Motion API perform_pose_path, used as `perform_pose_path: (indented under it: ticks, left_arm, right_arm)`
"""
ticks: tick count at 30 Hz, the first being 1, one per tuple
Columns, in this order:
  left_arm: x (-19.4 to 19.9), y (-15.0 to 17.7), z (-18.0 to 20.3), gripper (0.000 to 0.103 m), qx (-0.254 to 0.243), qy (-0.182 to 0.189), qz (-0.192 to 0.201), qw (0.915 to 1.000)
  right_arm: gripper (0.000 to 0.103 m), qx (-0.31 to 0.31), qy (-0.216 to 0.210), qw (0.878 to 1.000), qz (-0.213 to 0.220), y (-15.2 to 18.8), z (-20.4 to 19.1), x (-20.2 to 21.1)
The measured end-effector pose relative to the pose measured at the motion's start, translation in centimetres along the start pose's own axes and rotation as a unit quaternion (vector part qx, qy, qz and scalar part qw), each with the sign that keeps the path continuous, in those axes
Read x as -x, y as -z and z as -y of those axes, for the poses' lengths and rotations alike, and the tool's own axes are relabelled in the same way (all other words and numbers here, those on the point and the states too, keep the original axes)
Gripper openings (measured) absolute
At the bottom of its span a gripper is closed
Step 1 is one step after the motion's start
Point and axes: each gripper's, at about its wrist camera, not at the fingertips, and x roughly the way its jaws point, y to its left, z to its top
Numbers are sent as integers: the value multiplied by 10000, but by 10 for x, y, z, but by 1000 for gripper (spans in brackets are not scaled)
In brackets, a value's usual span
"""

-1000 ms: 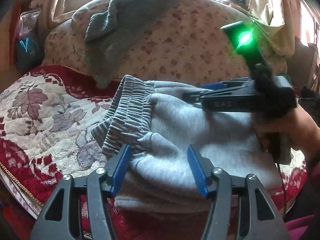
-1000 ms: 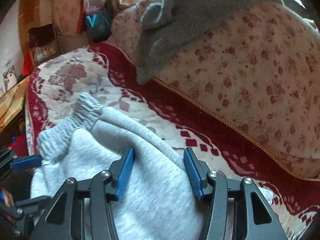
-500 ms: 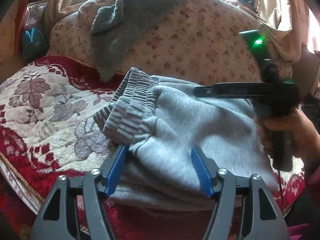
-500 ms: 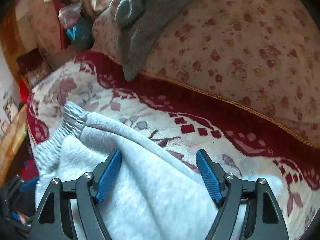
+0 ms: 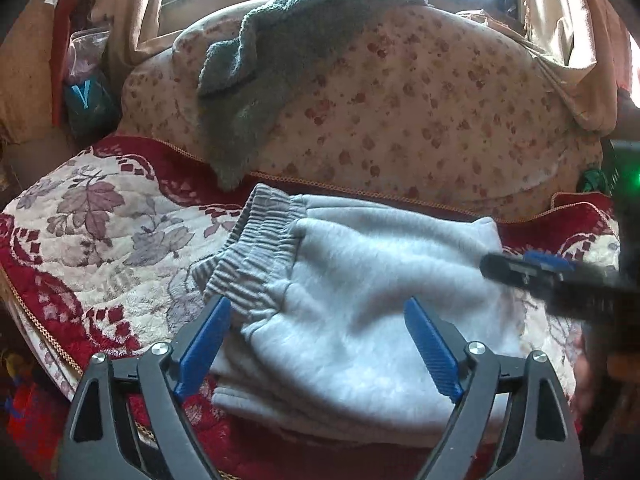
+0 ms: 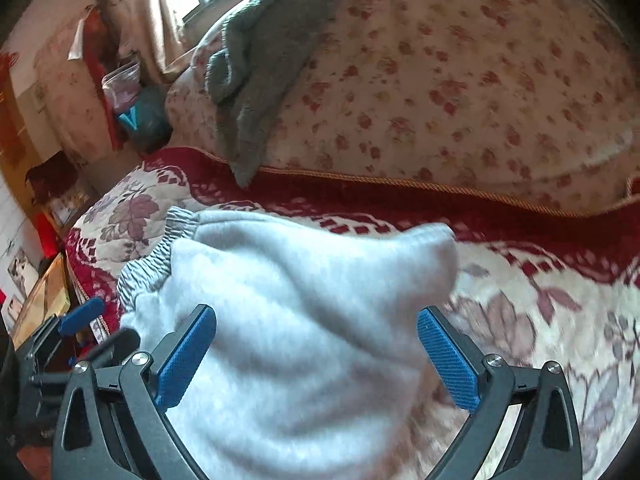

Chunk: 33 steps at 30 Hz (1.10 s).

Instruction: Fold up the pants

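Pants lay in a folded, layered bundle on the bed, waistband far-left. Left hand-held gripper and right hand-held gripper both gaped wide, empty. Folding looked nearly finished.

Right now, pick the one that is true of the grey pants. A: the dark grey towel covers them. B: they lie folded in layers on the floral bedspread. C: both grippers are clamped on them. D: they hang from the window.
B: the grey pants lie in stacked layers on the floral bedspread, with the left gripper and right gripper both open.
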Motion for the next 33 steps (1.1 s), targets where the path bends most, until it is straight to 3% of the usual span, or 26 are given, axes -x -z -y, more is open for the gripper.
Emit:
perform_pose_path:
  ticks: [19, 33]
  left_arm:
    - [1, -4, 13, 98, -53, -66, -8, 10000]
    - [-5, -12, -12, 98, 10, -284, 2, 9996]
  right_arm:
    - [103, -404, -49, 9990, -203, 26, 15, 22]
    - [103, -621, -226, 9969, -425, 32, 18, 13]
